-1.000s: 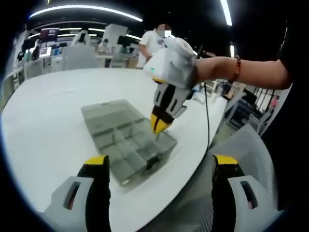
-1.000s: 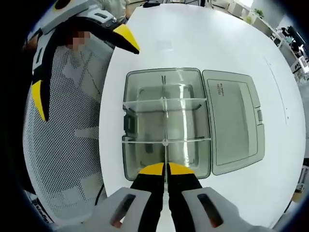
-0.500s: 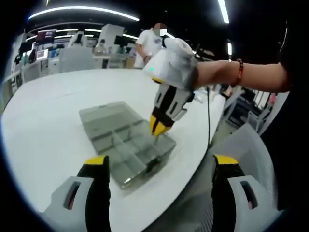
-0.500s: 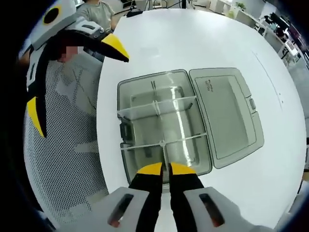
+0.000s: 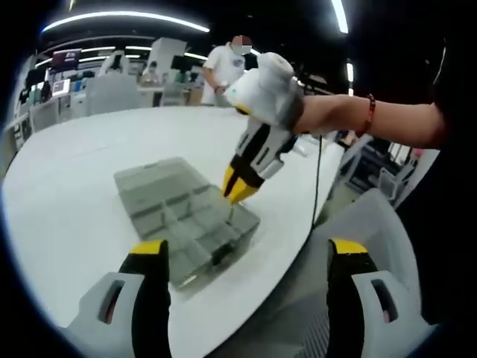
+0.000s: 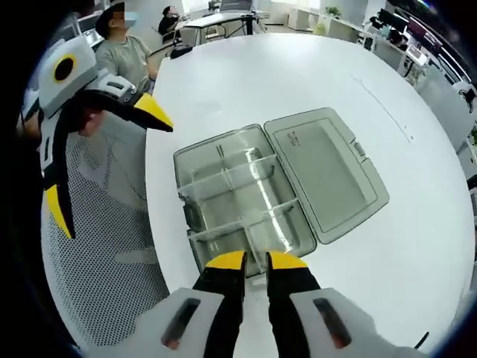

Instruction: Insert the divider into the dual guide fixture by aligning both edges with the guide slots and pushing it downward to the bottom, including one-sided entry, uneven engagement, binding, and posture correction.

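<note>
The right gripper (image 6: 256,260) hangs just above the near edge of the clear plastic box (image 6: 238,201), its yellow tips close together with a narrow gap; whether they pinch the thin clear divider (image 6: 257,240) below them I cannot tell. The left gripper (image 5: 247,246) is spread wide, holding nothing, off the white table's (image 6: 246,82) edge over a mesh chair (image 6: 104,246). The box's lid (image 6: 324,179) lies open flat beside it, with bare tabletop all around.

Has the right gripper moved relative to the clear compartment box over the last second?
Yes. The right gripper has lifted away from the clear plastic compartment box, its yellow tips now higher above the box's near end.
</note>
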Demonstrator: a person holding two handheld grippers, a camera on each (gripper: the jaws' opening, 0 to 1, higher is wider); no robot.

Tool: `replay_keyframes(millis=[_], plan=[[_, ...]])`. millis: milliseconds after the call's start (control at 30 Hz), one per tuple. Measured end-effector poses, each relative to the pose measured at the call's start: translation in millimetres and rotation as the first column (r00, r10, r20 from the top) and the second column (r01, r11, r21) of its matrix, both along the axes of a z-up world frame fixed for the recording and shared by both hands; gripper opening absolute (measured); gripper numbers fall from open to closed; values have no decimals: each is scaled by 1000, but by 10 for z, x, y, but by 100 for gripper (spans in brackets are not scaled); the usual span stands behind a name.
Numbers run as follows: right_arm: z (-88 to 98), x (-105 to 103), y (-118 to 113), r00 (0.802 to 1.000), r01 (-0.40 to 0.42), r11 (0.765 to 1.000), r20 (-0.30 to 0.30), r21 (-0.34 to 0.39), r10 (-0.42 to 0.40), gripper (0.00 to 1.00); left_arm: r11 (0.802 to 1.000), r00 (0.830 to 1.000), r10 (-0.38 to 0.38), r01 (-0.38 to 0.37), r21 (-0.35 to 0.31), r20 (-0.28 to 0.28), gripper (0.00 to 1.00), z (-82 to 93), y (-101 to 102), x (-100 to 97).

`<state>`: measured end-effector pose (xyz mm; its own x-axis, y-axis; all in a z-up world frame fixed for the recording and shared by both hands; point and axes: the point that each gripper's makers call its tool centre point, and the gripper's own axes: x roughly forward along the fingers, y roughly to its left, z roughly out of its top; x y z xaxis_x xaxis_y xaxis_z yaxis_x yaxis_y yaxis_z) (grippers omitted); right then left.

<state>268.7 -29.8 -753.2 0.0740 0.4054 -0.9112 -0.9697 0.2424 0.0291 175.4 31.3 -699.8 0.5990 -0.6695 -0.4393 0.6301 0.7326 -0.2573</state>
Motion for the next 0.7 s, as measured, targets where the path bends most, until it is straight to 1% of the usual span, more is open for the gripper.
replay_keyframes(millis=[67, 167, 267, 367, 467, 533, 600, 700], plan=[[55, 31, 6, 999, 33, 999, 25, 31, -34, 9, 1000, 1000, -17, 17, 3, -2, 86, -9, -27, -8], [98, -4, -20, 998, 55, 997, 23, 47, -56, 10, 999, 999, -42, 42, 3, 0, 87, -2, -74, 1], [112, -24, -50, 997, 75, 996, 24, 53, -76, 11, 998, 998, -59, 59, -1, 11, 87, 41, -116, 26], [154, -39, -47, 993, 117, 989, 22, 94, -119, 12, 997, 997, -78, 78, 7, 21, 87, 82, -155, 37], [172, -42, -74, 989, 139, 984, 28, 110, -143, 13, 995, 995, -97, 97, 13, 23, 87, 100, -181, 23], [193, -33, -101, 985, 167, 978, 33, 122, -172, 15, 993, 993, -114, 113, 22, 23, 87, 102, -193, 0], [233, -6, -131, 975, 208, 967, 49, 146, -217, 16, 992, 992, -123, 122, 26, 21, 87, 100, -200, -16], [255, -3, -199, 967, 240, 957, 51, 163, -251, 20, 991, 991, -134, 133, 27, 21, 87, 118, -222, -41]])
